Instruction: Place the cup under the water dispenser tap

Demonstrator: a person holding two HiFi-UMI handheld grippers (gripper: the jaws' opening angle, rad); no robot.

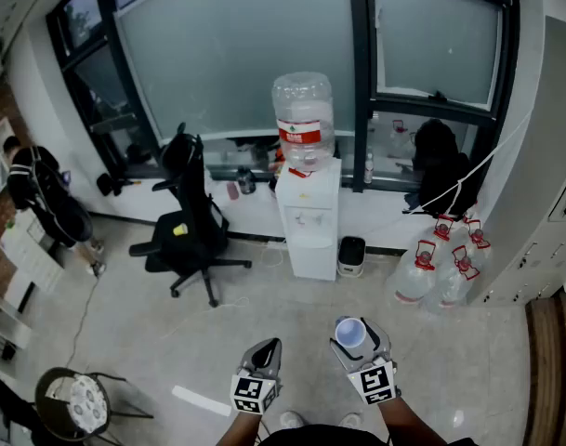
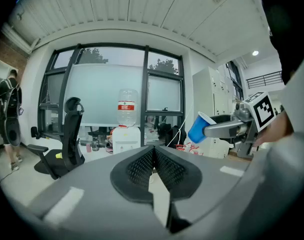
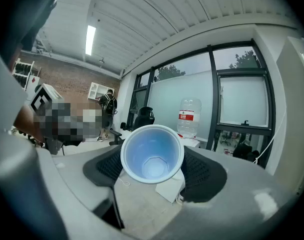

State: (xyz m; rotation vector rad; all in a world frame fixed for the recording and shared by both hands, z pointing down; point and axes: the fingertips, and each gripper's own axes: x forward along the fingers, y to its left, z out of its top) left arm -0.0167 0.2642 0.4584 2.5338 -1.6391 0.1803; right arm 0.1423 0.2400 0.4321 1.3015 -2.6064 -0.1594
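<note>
A: Nearest us is the right gripper (image 1: pixel 357 344). What is in it?
B: The cup (image 3: pixel 152 154). The jaws stand wide, one on each side of its wall, clamped just below the rim. The mouth is tipped back toward the gripper's own camera, and the cup looks empty.
A: And the left gripper (image 2: pixel 152 160)?
B: Jaws together with nothing between them, beside the right one.
A: How will the cup handle?
B: My guess is very light and thin-walled, a throwaway kind. The wall should buckle under a hard squeeze and could slip from a slack one. The rolled rim is likely its stiffest part, so a hold high on the wall, as now, looks right, with gentle pressure.
A: Where is it, against the goal?
B: In the air over the floor (image 1: pixel 292 323), well apart from the dispenser (image 1: pixel 309 221). That stands at the window wall with a bottle (image 1: pixel 303 119) on top, a chair (image 1: pixel 191 226) to its left and spare jugs (image 1: pixel 439 269) to its right.
A: What can't you make out?
B: The tap. The dispenser front shows only small marks, so I cannot tell which is the spout or whether a tray sits below it. In the right gripper view the rim hides where the pads meet the cup. A person at the left edge is cut off.
</note>
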